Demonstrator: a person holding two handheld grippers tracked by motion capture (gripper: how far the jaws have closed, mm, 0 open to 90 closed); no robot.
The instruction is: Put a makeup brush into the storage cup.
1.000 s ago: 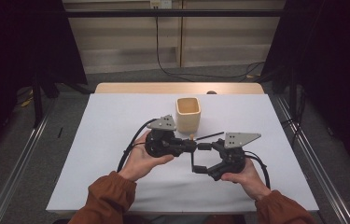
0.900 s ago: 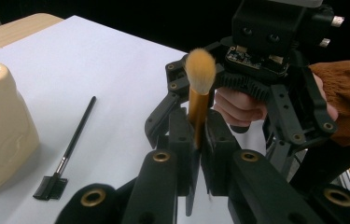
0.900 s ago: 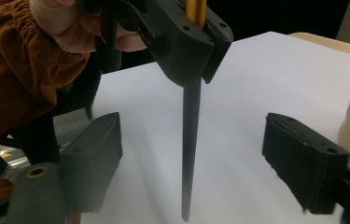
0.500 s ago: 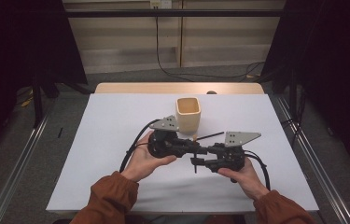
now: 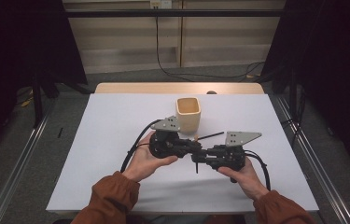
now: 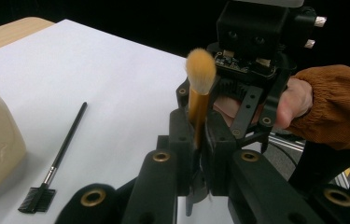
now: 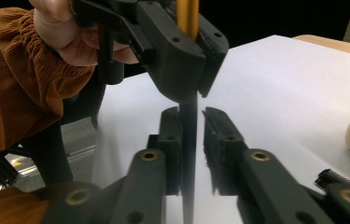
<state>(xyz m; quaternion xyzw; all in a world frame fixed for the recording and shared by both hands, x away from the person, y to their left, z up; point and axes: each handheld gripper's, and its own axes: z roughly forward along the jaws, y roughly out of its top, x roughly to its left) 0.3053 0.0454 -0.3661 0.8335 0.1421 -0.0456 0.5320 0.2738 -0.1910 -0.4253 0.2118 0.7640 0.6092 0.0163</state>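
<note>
Makeup brush (image 6: 199,88) first: gold ferrule, tan fluffy tip pointing up, dark handle running down, held upright in the air over the white table (image 5: 102,135), between the two hands and just in front of the cream cup (image 5: 188,114). The left gripper (image 6: 196,149) is clamped tight on it around the ferrule and upper handle. In the right gripper view the right gripper (image 7: 191,140) has the dark lower handle between its pads; its jaws have just been closing in on it and look nearly together, pads at or barely off the handle (hard to call full contact from that angle).

So both tongs are on one brush, facing each other in the high view, left gripper (image 5: 172,144) and right gripper (image 5: 217,158) nose to nose.

Progress, my read: brush is picked up and a hand-to-hand transfer or regrip is underway, right side taking hold. Left to do: left side lets go, then the brush probably goes into the cup (a guess, since the cup sits open right behind). Cup interior can't be seen well enough to say if anything's in it.

A second tool, a thin black spoolie brush (image 6: 58,161), lies flat on the table beside the cup, untouched.

Counts: one makeup brush, one spoolie brush, one cup, two grippers, two hands in rust-orange sleeves.
</note>
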